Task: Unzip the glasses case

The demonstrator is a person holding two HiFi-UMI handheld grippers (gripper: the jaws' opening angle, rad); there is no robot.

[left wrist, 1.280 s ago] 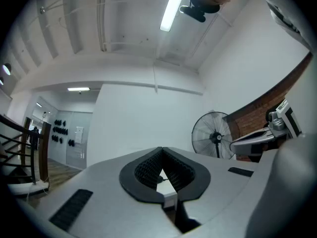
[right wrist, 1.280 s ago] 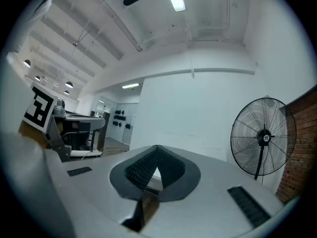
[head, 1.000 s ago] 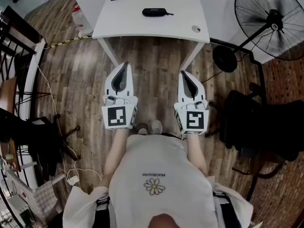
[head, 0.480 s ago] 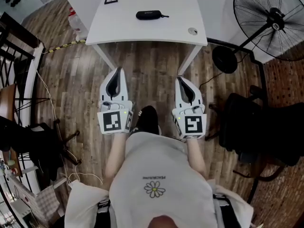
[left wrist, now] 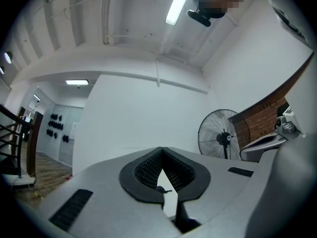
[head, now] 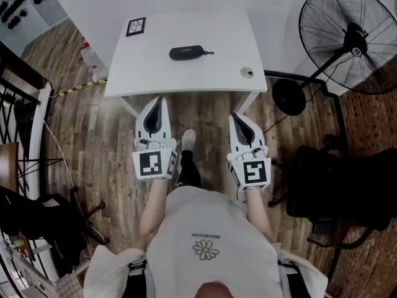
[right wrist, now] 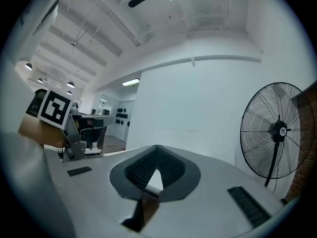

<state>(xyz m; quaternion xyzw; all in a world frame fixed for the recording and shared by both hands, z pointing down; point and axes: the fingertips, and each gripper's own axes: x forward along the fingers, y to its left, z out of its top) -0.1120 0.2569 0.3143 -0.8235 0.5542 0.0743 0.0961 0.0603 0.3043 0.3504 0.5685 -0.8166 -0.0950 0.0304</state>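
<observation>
A black zipped glasses case (head: 187, 53) with a short pull cord lies on the white table (head: 149, 73), towards its far side. My left gripper (head: 159, 100) is shut and empty, its tips at the table's near edge. Over the floor just short of the table's near right corner, my right gripper (head: 238, 118) is likewise shut with nothing in it. The left gripper view has the left gripper (left wrist: 161, 149) with its jaws together against a white wall. In the right gripper view, the right gripper (right wrist: 156, 147) is closed too. The case shows in neither gripper view.
A square marker card (head: 135, 27) lies at the table's far left corner and a small round cap (head: 247, 72) near its right edge. A black standing fan (head: 351, 39) is to the right, a dark chair (head: 335, 179) at lower right, and a railing (head: 22, 104) with cables at left.
I have stepped towards the table; it and the case now sit lower and closer in the head view. Both grippers moved forward with me, still shut.
</observation>
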